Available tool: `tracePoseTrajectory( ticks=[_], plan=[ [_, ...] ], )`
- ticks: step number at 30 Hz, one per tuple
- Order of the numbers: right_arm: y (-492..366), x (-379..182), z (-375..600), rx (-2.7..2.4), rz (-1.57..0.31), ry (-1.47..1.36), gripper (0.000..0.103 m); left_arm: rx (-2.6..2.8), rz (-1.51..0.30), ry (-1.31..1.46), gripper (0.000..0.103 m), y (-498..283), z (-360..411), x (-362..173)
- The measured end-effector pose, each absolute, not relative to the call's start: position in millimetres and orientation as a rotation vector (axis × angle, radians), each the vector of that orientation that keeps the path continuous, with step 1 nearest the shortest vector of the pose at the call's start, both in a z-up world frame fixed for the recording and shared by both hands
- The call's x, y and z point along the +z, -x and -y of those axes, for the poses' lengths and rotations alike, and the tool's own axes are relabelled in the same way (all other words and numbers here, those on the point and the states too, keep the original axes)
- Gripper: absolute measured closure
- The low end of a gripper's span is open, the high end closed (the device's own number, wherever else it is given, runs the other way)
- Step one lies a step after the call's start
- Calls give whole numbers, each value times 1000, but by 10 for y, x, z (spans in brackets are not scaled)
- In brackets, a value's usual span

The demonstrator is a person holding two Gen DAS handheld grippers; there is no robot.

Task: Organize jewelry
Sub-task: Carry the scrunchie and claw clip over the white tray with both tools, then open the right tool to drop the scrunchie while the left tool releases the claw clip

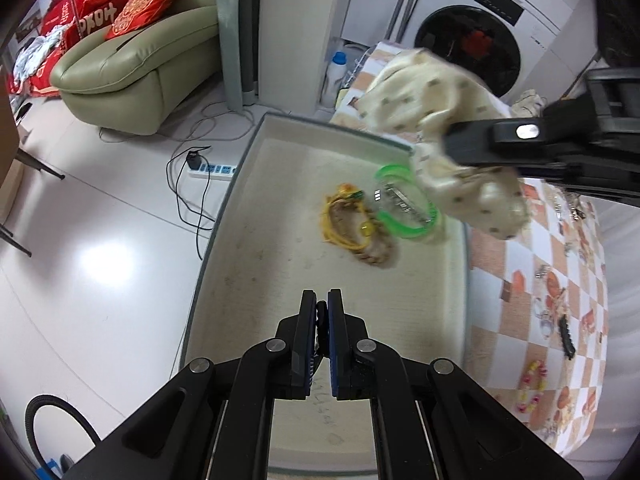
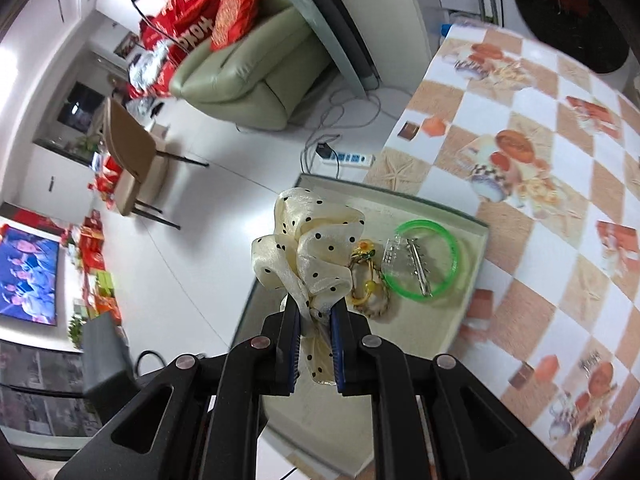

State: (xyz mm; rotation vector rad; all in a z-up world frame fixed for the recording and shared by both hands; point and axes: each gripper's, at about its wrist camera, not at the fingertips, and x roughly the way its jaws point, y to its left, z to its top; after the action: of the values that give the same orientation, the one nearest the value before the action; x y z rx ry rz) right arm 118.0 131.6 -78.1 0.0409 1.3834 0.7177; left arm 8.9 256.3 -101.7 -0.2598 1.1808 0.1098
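A shallow beige tray lies at the table's left edge. In it are a green bangle, a clear toothed hair clip and a yellow cord bracelet. My right gripper is shut on a cream polka-dot scrunchie, held over the tray's far side. My left gripper hangs above the tray's near half. It is shut on a small black clip that barely shows between the pads.
The table wears an orange-and-white checked cloth. A black comb clip and a bead bracelet lie on it right of the tray. On the floor to the left lies a power strip, with a sofa behind it.
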Motion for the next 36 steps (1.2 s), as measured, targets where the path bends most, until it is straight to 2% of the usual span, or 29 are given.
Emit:
tracePoseTrajectory(
  ticks=[13,21,22,24,26,36],
  plan=[
    [-1461,-1472,-1642,679,-1420,69,88,148,-1216,199,93,-157,-2551,-1386],
    [-1436,-1649,-1580,653,-1452,88,81,179,-1251,183,93,-127,-2524,-1493],
    [-1425,-1652,-1572,654,-1455,88,80,183,-1251,186,93,-123,-2528,-1496],
    [-1419,-1665,-1569,654,-1463,93,68,188,-1251,180,93,-117,-2525,-1492],
    [-1419,-1680,-1566,651,-1471,94,63,192,-1254,167,93,-122,-2511,-1490],
    [-1402,-1504,-1418,691,-1458,19,47,209,-1268,130,93,-109,-2430,-1462]
  ],
)
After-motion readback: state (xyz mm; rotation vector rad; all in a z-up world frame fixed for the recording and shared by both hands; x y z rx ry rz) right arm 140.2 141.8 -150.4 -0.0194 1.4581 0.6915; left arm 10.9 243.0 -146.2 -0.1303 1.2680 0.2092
